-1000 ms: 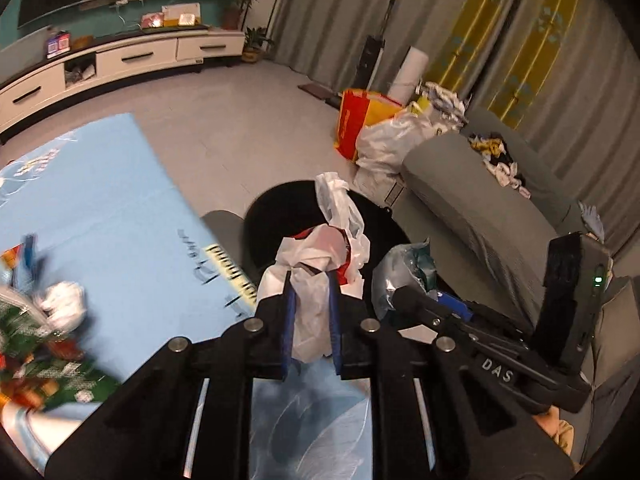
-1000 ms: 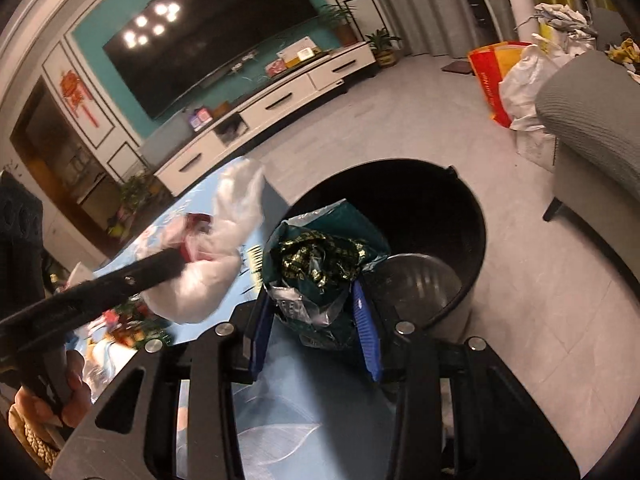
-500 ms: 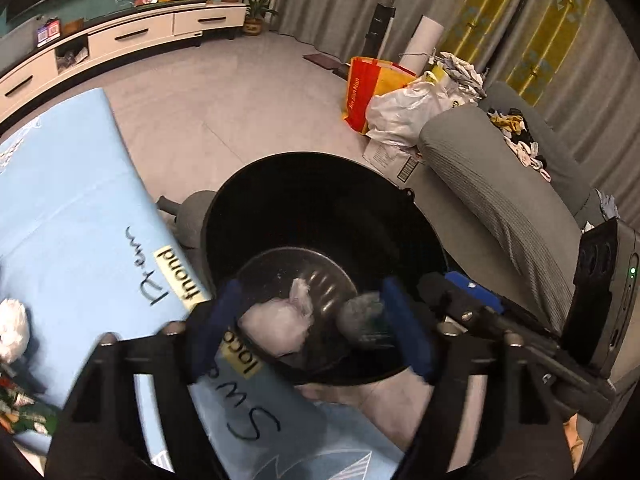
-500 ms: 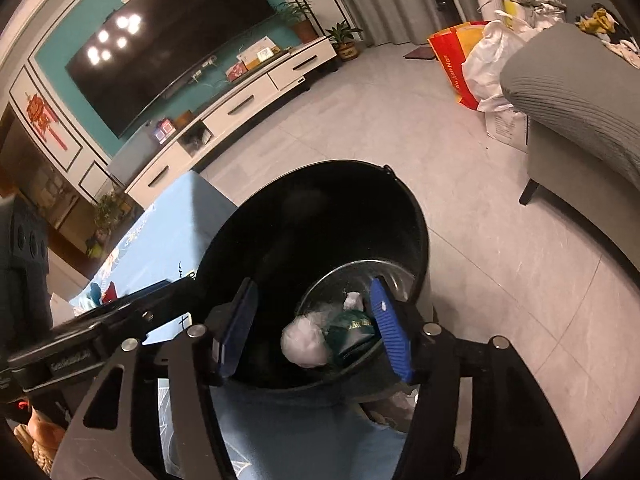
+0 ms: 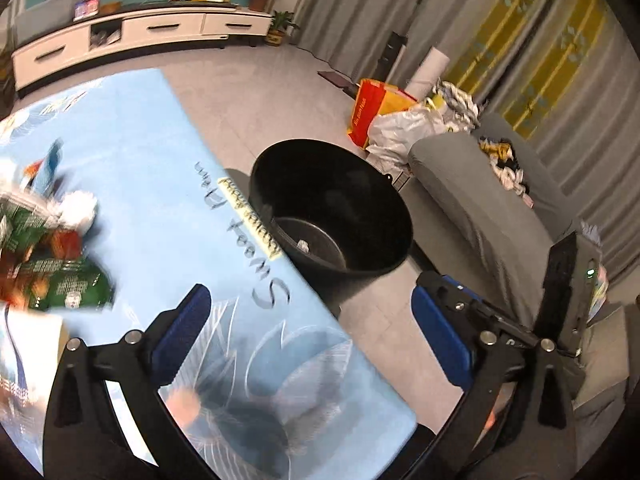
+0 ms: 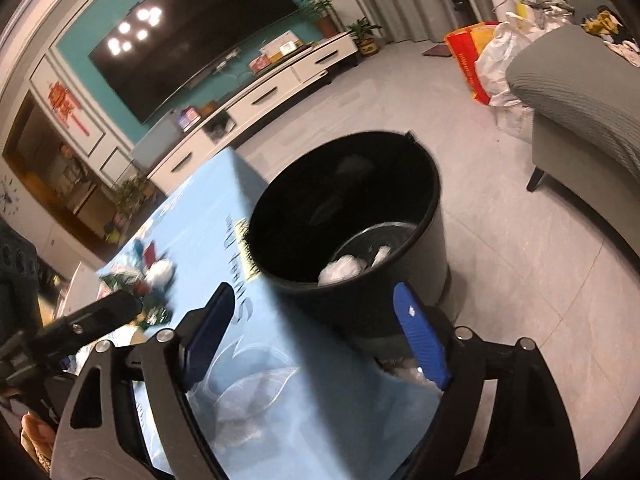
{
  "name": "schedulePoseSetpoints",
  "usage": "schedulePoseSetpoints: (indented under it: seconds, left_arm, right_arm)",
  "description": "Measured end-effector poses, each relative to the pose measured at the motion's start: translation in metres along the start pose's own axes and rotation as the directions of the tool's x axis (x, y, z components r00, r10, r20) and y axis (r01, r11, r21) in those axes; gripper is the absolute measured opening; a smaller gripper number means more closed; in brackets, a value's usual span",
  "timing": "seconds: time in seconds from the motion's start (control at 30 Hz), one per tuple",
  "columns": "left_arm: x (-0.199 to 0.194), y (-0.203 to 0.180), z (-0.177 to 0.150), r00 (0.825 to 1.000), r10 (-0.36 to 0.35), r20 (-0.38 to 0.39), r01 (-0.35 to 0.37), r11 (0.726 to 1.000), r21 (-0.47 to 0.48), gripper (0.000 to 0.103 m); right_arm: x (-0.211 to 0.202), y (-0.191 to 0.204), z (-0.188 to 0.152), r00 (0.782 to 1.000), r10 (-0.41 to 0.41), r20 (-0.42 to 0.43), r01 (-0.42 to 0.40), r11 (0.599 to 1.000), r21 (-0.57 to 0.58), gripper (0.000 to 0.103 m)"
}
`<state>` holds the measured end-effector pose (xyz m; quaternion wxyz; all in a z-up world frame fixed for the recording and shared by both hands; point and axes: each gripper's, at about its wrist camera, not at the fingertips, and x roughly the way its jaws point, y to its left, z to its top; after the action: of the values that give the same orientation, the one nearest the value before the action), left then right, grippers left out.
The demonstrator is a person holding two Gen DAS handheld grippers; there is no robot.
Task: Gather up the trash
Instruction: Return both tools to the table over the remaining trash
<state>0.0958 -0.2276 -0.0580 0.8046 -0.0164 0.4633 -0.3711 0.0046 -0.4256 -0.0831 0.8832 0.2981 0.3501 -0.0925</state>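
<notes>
White crumpled trash lies inside the black bin.

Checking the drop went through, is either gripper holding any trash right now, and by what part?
Nothing is held. The left gripper and right gripper are opening with nothing between them; white trash lies in the black bin.

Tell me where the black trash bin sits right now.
The black trash bin stands on the floor against the blue table's edge, right of it in both views.
</notes>
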Motion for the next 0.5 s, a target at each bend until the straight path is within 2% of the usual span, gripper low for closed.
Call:
schedulePoseSetpoints:
  seconds: [0.1,0.27,0.4,0.5]
  left_arm:
    - [-0.022,0.009,-0.015,1.0,0.015,0.025,-0.014,0.999,-0.034,0.1]
    - [-0.061,0.04,-0.042,0.997,0.045,0.069,-0.035,0.989,-0.144,0.1]
    - [-0.088,0.076,-0.067,0.992,0.082,0.099,-0.057,0.969,-0.239,0.1]
    - [-0.101,0.097,-0.085,0.989,0.114,0.098,-0.084,0.958,-0.275,0.1]
  right_arm:
    - [-0.003,0.015,-0.012,0.999,0.029,-0.019,-0.029,0.999,-0.014,0.082]
    - [-0.002,0.044,-0.031,0.994,0.085,-0.068,-0.089,0.994,-0.056,0.086]
    - [0.006,0.075,-0.045,0.982,0.141,-0.126,-0.156,0.981,-0.117,0.095]
    - [0.009,0.097,-0.054,0.965,0.221,-0.139,-0.241,0.959,-0.147,0.1]
